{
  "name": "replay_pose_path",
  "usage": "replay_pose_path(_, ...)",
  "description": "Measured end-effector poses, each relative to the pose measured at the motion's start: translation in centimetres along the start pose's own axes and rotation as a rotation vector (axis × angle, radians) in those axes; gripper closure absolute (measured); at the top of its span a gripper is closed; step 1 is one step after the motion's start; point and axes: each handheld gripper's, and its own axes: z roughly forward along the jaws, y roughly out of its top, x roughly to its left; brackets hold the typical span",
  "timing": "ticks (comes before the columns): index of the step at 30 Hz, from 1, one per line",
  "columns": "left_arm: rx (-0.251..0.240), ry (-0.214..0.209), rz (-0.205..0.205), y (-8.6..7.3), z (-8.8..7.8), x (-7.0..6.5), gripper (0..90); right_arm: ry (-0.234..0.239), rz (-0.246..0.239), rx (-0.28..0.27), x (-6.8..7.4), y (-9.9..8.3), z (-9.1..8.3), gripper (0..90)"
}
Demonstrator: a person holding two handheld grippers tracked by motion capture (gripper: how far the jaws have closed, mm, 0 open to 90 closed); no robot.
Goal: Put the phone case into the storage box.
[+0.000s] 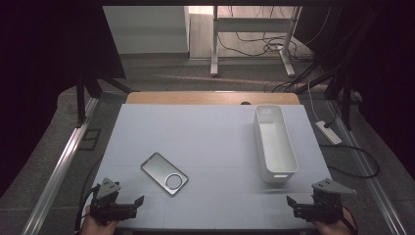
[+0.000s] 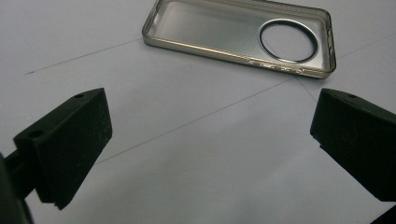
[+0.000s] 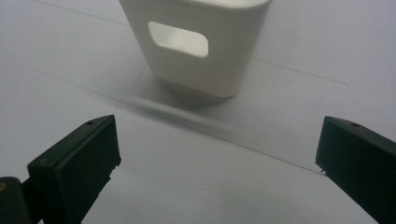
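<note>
1. Phone case (image 1: 164,173) flat on the white worktop (image 1: 210,142), left of centre, towards the near edge, open side up.
2. Long axis diagonal in the high view: from upper left, away from the person, to lower right, nearer the person.
3. Round camera cut-out at the lower-right end of the case, so that end points toward the near-centre of the worktop.
4. Clear, grey-tinted shell with raised rim; side buttons visible along the nearer long edge in the left gripper view (image 2: 243,39).
5. In that view, long axis nearly crosswise to the jaws, ring cut-out to the right.
6. Left gripper (image 1: 138,202) at the near-left corner of the worktop, held by a hand (image 1: 98,226), jaws aimed roughly toward the case.
7. Left jaws spread wide, nothing between them but bare worktop; case ahead of them, near but apart.
8. Right gripper (image 1: 292,204) at the near-right corner, held by a hand (image 1: 333,226), jaws spread wide, nothing between them.
9. White bin (image 1: 274,143) on the right half of the worktop, upright, open top, long axis running away from the person with a slight lean.
10. Near end wall of the bin with a rounded handle slot, facing the right jaws (image 3: 196,44); bin ahead of those jaws, not touching.
11. Case and bin well apart, bare worktop between them.
12. Thin seam lines across the worktop sheet near both grippers.
</note>
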Motion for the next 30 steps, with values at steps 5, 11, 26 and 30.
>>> replay_pose_path(5,0.001,-0.004,-0.001,0.09,0.08,0.04,0.0,-0.014,-0.019,0.010,0.23,-0.02,0.05,0.0)
replay_pose_path(11,0.009,-0.024,0.002,0.22,0.24,0.16,0.0,-0.009,0.004,-0.001,0.05,-0.14,-0.17,0.0)
replay_pose_path(26,0.035,-0.070,0.004,0.33,0.47,0.29,1.1,-0.009,-0.006,-0.002,0.11,-0.12,-0.11,0.0)
replay_pose_path(30,0.030,-0.063,0.003,0.38,0.46,0.26,0.0,-0.010,-0.009,-0.007,0.14,-0.10,-0.11,0.0)
